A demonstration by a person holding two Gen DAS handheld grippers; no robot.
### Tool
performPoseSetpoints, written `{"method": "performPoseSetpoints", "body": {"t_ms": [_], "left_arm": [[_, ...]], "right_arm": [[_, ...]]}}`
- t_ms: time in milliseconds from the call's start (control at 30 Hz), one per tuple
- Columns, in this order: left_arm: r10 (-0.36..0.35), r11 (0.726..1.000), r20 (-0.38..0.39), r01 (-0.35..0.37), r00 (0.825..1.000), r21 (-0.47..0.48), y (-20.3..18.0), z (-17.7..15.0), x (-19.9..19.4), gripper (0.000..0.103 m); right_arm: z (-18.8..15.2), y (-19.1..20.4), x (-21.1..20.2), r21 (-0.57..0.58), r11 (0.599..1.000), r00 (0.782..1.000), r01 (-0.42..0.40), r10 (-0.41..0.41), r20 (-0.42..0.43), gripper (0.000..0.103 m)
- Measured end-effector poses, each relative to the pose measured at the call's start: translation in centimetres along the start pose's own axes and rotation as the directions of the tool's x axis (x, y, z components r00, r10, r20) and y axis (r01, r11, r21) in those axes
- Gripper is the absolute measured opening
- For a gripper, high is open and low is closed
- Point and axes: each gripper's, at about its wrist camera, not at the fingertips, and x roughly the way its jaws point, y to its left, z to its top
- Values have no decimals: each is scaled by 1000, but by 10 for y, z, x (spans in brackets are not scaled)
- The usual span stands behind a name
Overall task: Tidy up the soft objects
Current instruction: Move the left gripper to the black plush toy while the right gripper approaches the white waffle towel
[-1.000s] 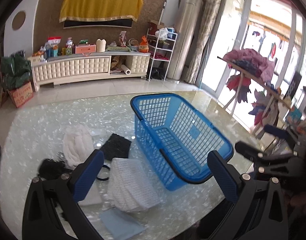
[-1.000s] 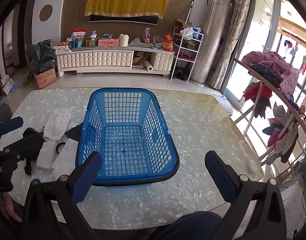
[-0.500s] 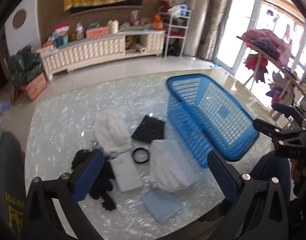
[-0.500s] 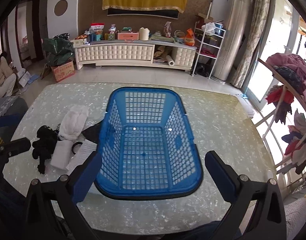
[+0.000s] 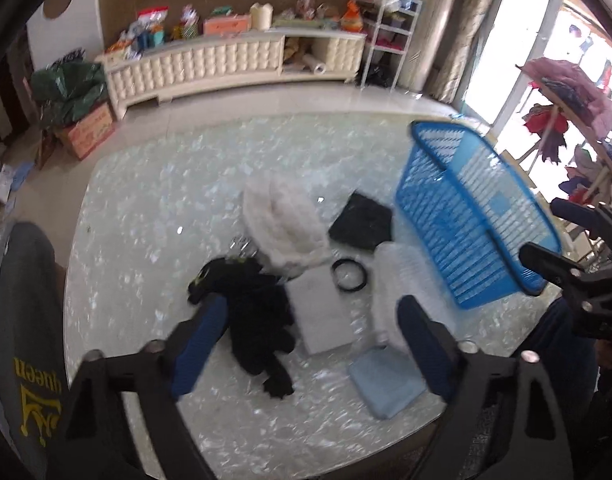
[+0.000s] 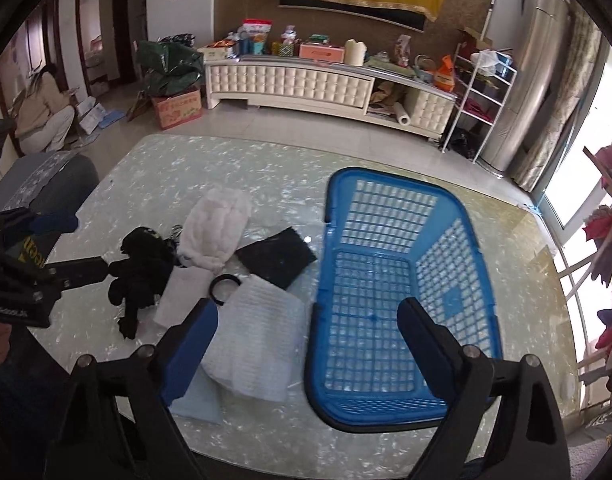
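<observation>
A: Where are the soft things?

B: All on the surface [image 6: 154,184], at nine o'clock of the blue basket [image 6: 390,412]: black plush [image 5: 258,312], white fluffy bundle [image 5: 286,220], black cloth [image 5: 362,222], white towel [image 6: 258,344], blue cloth [image 5: 386,384], plus a ring [image 5: 349,275].

A: Anything sorted?

B: No, the basket looks empty; everything's left.

A: The tongs?

B: Left tongs [image 5: 310,340] gape over the plush; right tongs [image 6: 308,344] gape too, holding nothing.

One basket [image 6: 402,304], seven soft items, one ring [image 6: 225,289]
</observation>
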Motion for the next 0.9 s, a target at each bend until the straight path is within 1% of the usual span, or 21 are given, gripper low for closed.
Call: {"method": "performPoseSetpoints", "body": {"t_ms": [33, 133, 233, 300, 400, 500, 567, 633, 767, 900], "left_arm": [[1, 1000, -11, -1, 1000, -3, 4, -1, 4, 79], [22, 1000, -32, -22, 999, 1, 13, -5, 12, 79], [19, 1000, -54, -20, 998, -5, 19, -8, 20, 79], [33, 999, -72, -33, 997, 1, 23, -10, 27, 79], [32, 999, -100, -33, 995, -10, 30, -12, 37, 79], [28, 999, -113, -30, 993, -21, 36, -14, 45, 79], [42, 999, -128, -45, 991, -20, 40, -16, 51, 79], [42, 998, -143, -47, 989, -29, 44, -17, 55, 79], [40, 998, -148, -48, 988, -51, 54, -19, 59, 79], [35, 997, -161, -46, 986, -65, 63, -20, 65, 79]], "right_arm": [[1, 5, 4, -12, 1000, 1000, -8, 8, -8, 91], [4, 15, 11, -30, 999, 999, -44, 43, -33, 88], [4, 24, 20, -46, 996, 995, -78, 75, -64, 88], [5, 34, 23, -66, 994, 994, -82, 77, -76, 88], [5, 47, 31, -88, 991, 991, -97, 89, -96, 88], [4, 51, 42, -93, 989, 987, -114, 102, -121, 88], [2, 57, 49, -98, 988, 985, -119, 105, -139, 88], [0, 64, 55, -110, 986, 983, -125, 108, -152, 88], [-3, 71, 65, -120, 982, 977, -144, 121, -178, 88], [-6, 76, 80, -126, 981, 971, -145, 117, -211, 86]]}}
